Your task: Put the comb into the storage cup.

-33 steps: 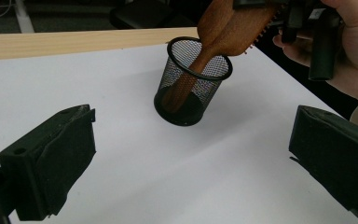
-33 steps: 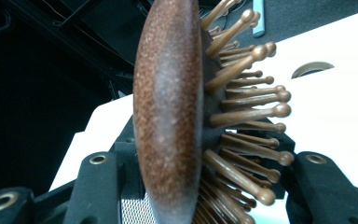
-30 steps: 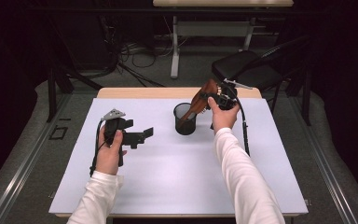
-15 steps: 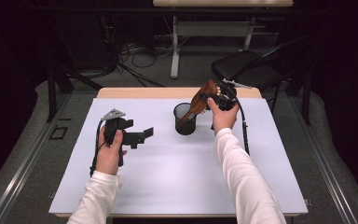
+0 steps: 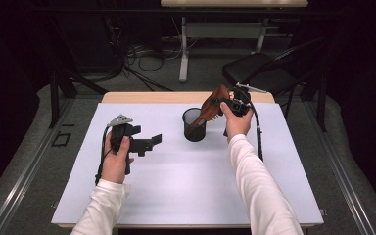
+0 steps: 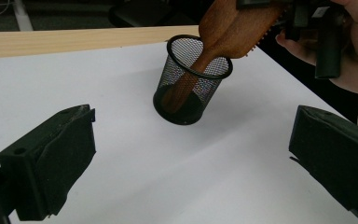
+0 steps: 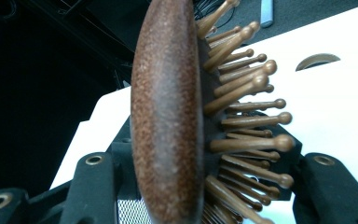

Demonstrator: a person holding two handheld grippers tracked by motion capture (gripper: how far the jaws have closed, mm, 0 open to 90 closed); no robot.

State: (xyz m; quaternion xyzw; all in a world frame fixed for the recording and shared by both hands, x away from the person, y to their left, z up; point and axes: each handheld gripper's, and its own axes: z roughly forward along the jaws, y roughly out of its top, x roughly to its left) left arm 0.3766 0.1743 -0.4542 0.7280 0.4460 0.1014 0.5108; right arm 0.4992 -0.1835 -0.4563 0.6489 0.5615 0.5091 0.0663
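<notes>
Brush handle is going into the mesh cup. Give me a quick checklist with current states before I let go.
1. Handle end inside the mesh cup: ok.
2. Cup upright on the table: ok.
3. Right gripper on the hairbrush head: ok; jaws have just been opening slightly, and they flank the head.
4. Handle touching the cup's bottom: cannot tell; mesh hides its tip.
5. Left gripper open and apart from the cup: ok.
6. Brush leaning on the rim, tipping risk on release: cannot tell.
</notes>
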